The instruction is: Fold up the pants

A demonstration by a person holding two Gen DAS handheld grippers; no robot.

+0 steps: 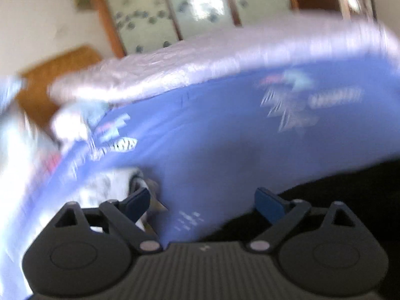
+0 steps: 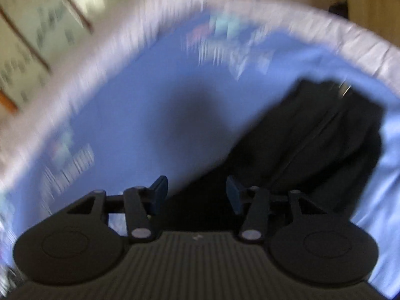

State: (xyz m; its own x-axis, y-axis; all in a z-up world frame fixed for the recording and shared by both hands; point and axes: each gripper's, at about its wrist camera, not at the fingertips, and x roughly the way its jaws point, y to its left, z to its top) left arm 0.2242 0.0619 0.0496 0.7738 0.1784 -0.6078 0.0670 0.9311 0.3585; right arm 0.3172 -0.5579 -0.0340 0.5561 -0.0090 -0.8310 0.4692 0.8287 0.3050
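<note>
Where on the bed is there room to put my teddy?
The plain blue sheet is bare between the quilted white edge and the black pants. It looks crowded by the rumpled pale cloth at the left.

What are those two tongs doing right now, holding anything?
Left tongs: open, holding nothing.
Right tongs: open, empty, over the black pants.
</note>
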